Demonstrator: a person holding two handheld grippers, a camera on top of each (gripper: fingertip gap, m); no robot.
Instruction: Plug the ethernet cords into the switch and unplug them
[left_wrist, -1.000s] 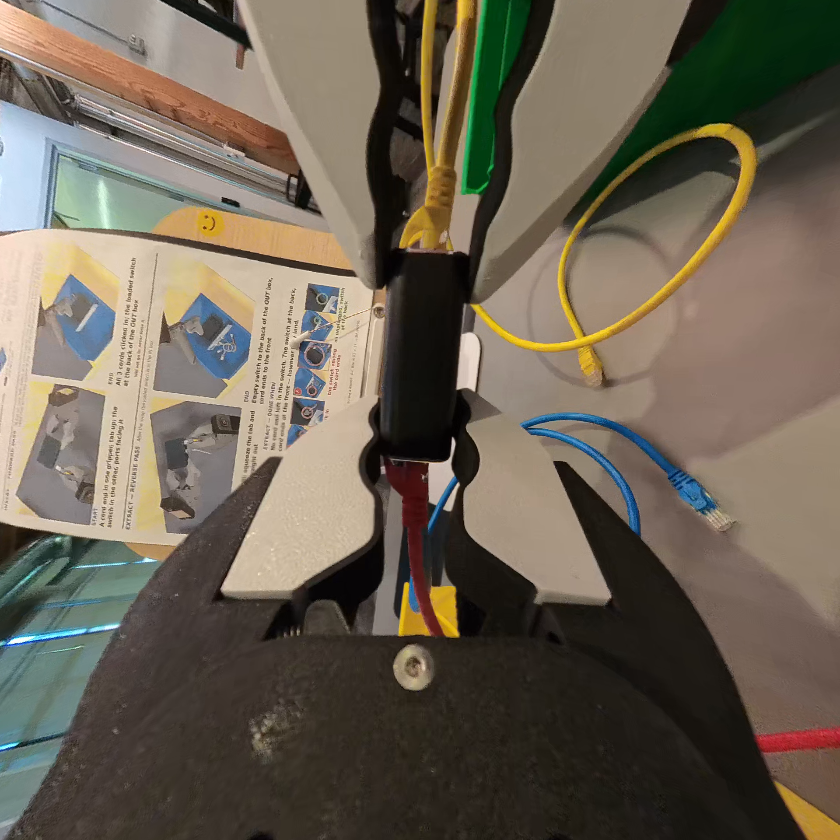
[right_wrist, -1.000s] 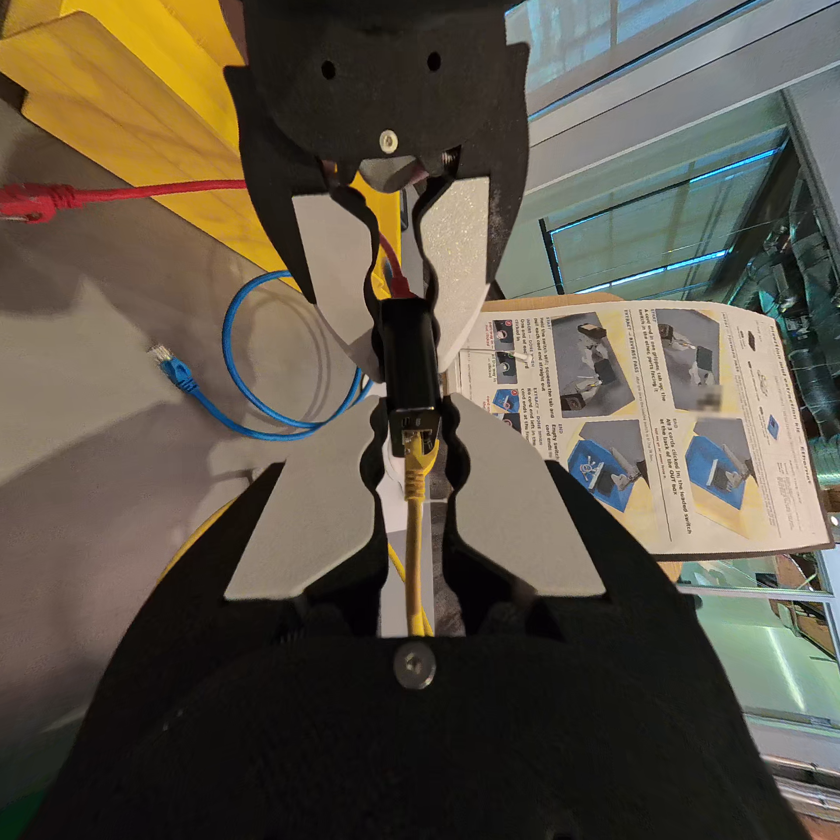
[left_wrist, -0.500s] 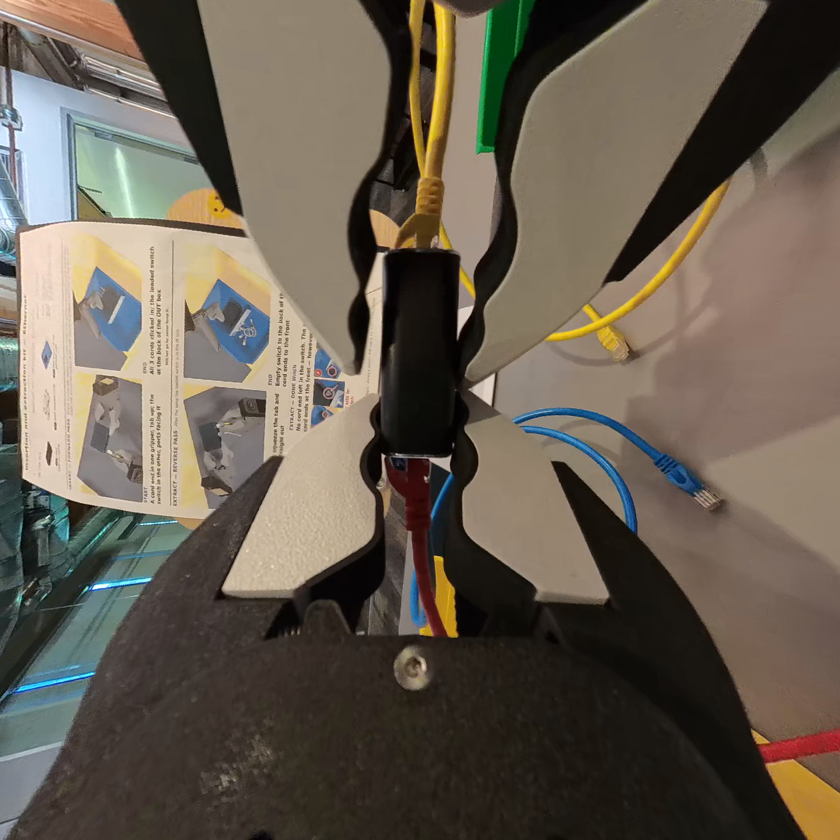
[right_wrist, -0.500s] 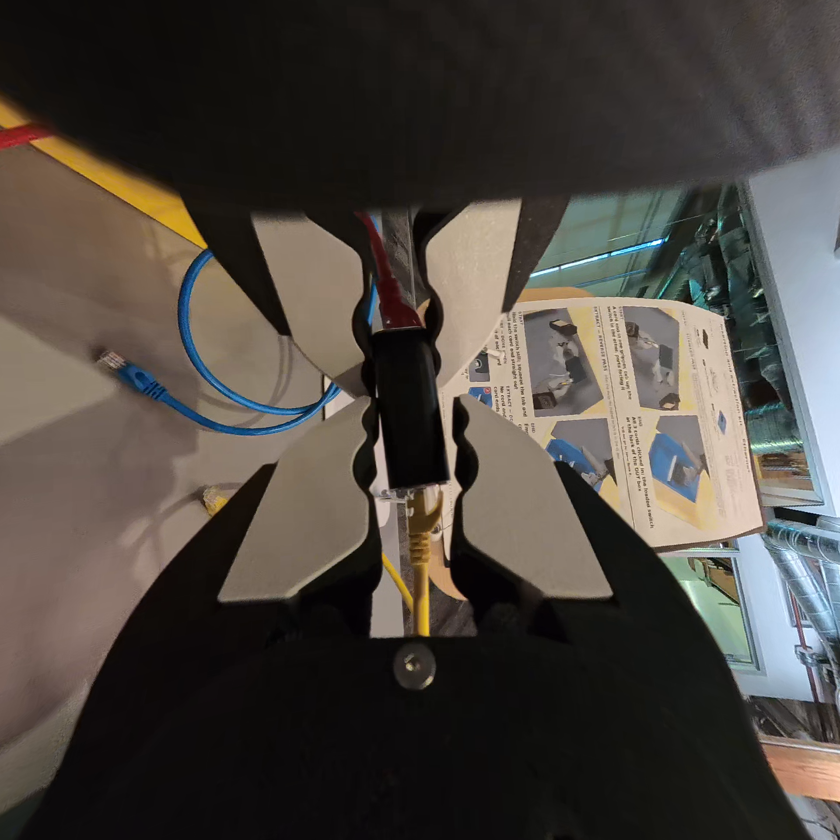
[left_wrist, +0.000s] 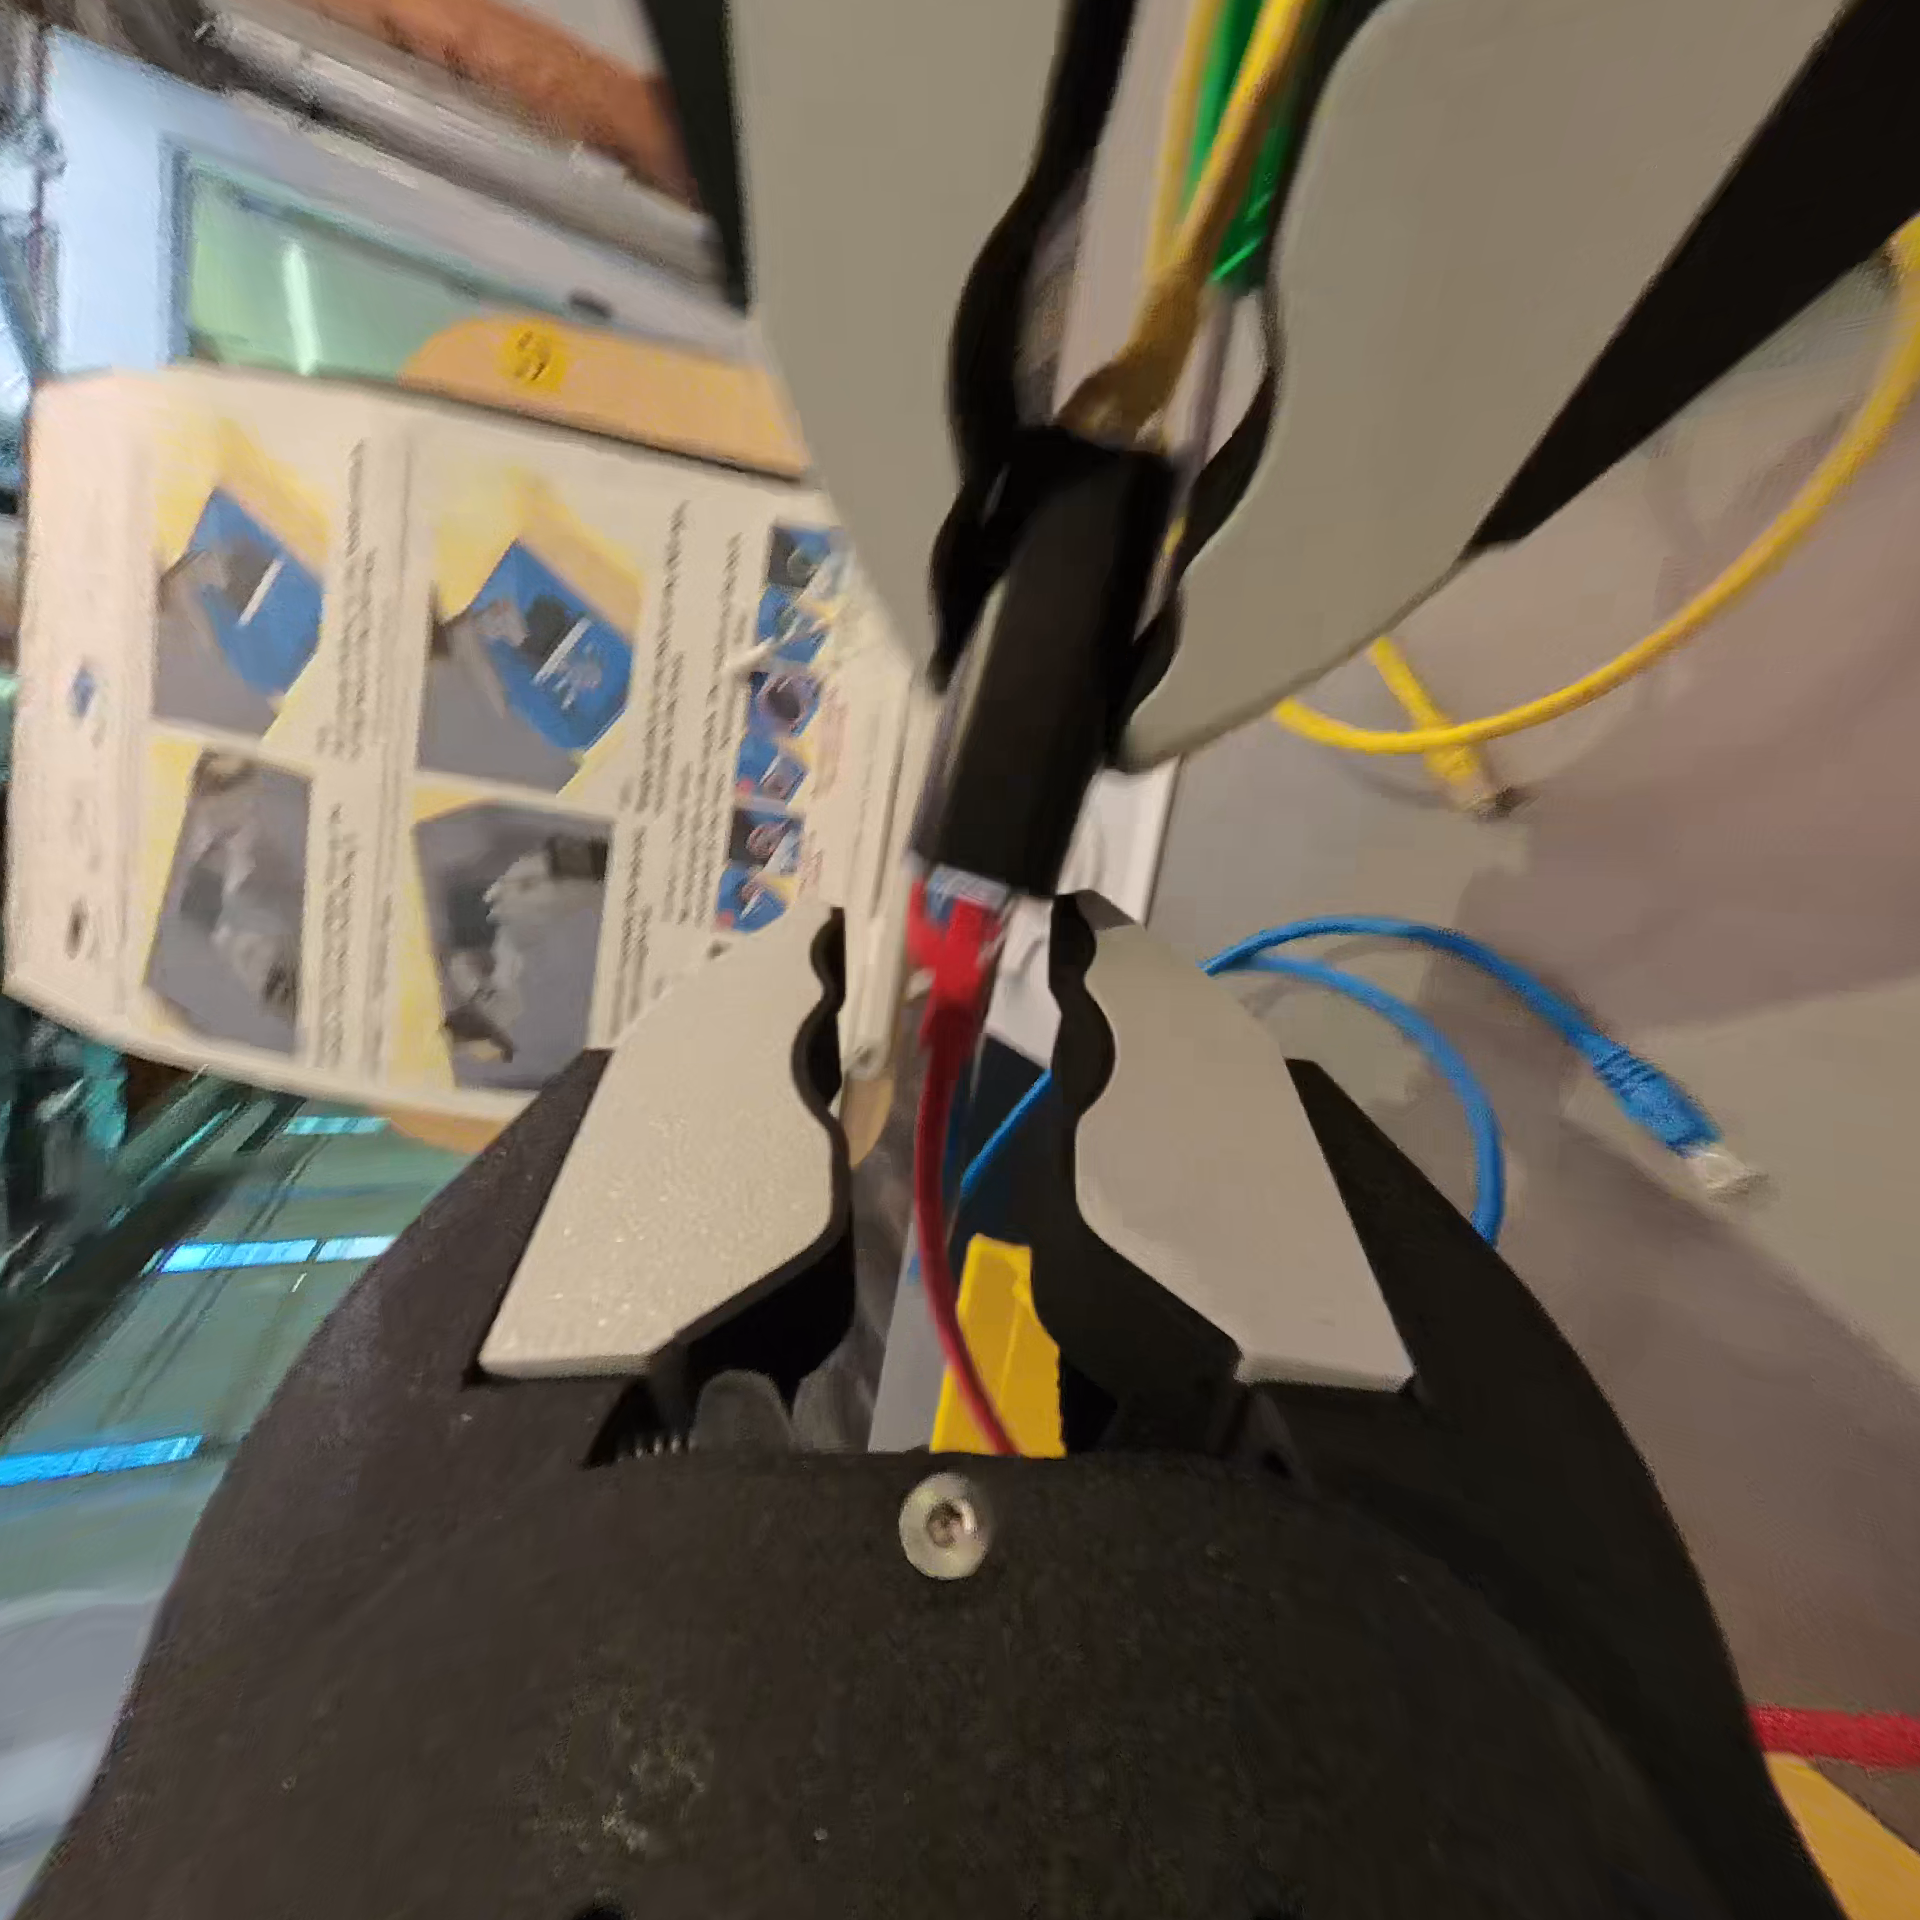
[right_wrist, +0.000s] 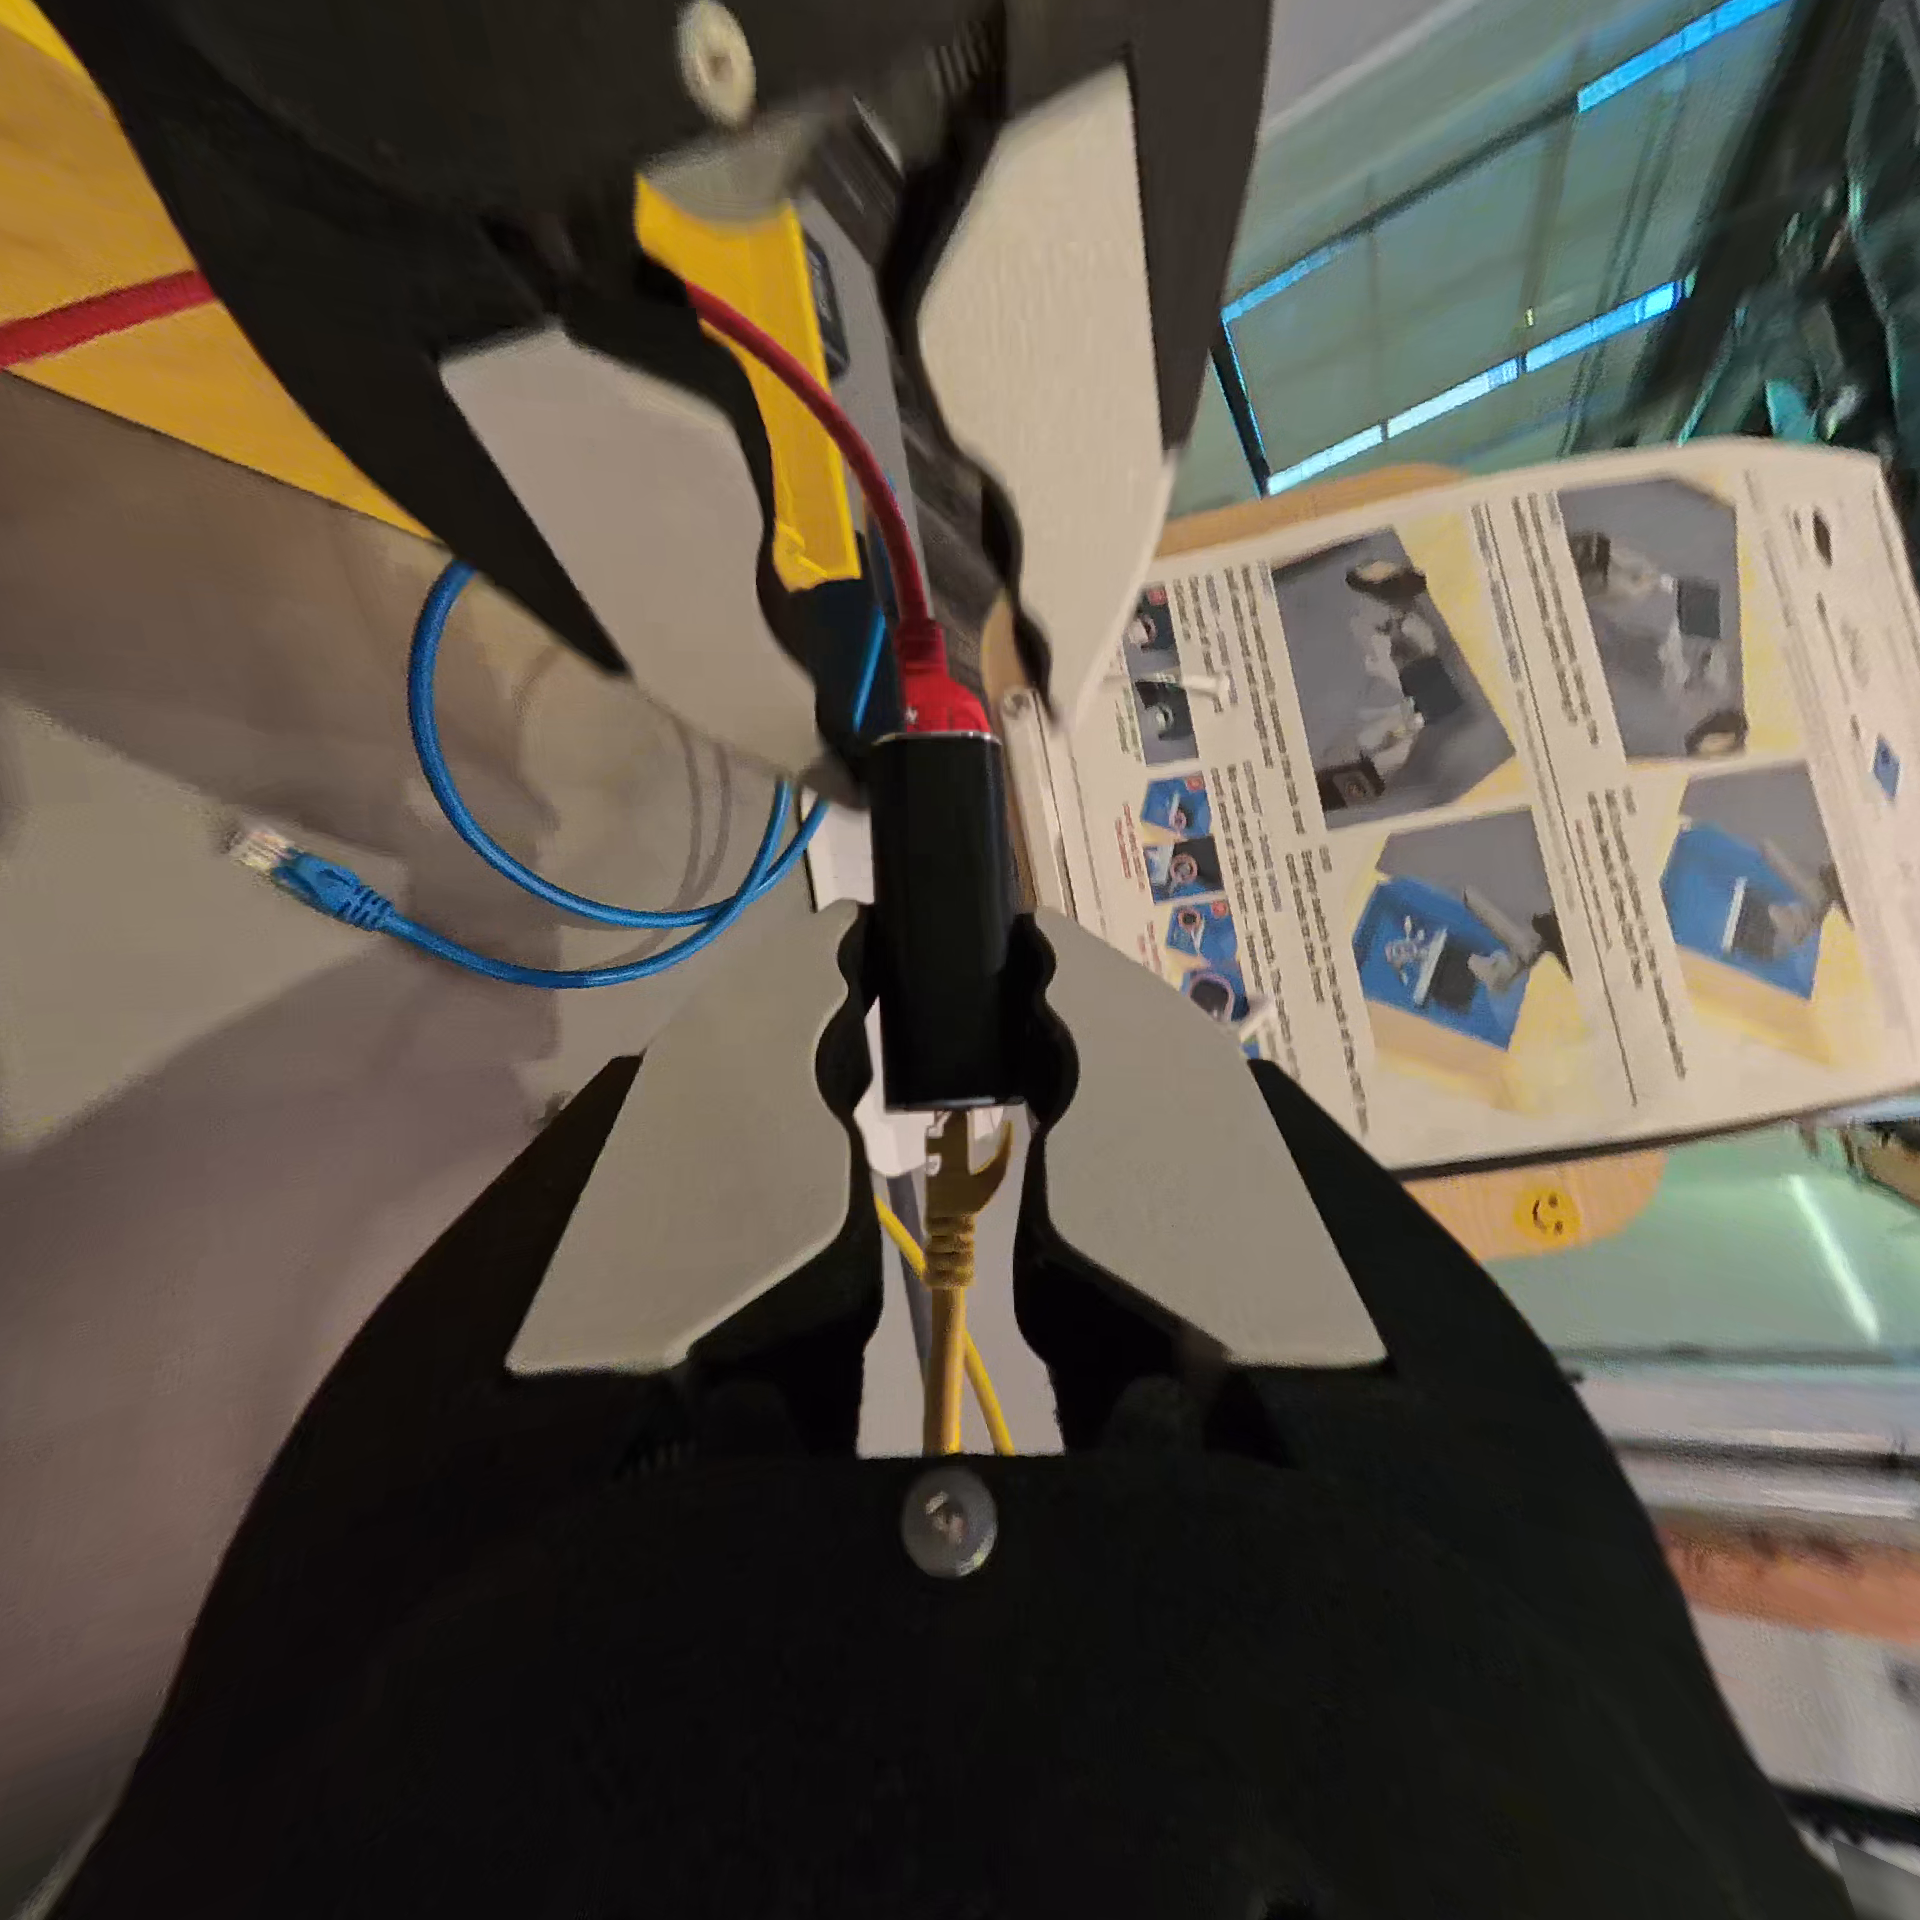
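Observation:
The black switch (right_wrist: 940, 935) is held off the table between my two grippers. My right gripper (right_wrist: 940, 997) is shut on its sides. A yellow cord's plug (right_wrist: 961, 1153) sits in its near end and a red cord's plug (right_wrist: 935, 696) in its far end. In the left wrist view the switch (left_wrist: 1039, 686) stands just beyond my left gripper (left_wrist: 951, 935). That gripper is open and holds nothing, and the red plug (left_wrist: 956, 940) and its cord pass between its fingers. The right gripper (left_wrist: 1049, 582) shows at the top of that view.
A blue cord (left_wrist: 1455, 1039) with a loose plug and the yellow cord's loop (left_wrist: 1662, 644) lie on the grey table (left_wrist: 1714, 935). An instruction sheet (left_wrist: 416, 727) stands at the back. A yellow box (right_wrist: 104, 208) and a green box (left_wrist: 1247, 156) stand at the sides. Left and right tips are no more than a few centimetres apart.
My left gripper has opened, let go of the switch and drawn back off it. The right gripper still grips the switch, now tilted, with the red and yellow cords in it.

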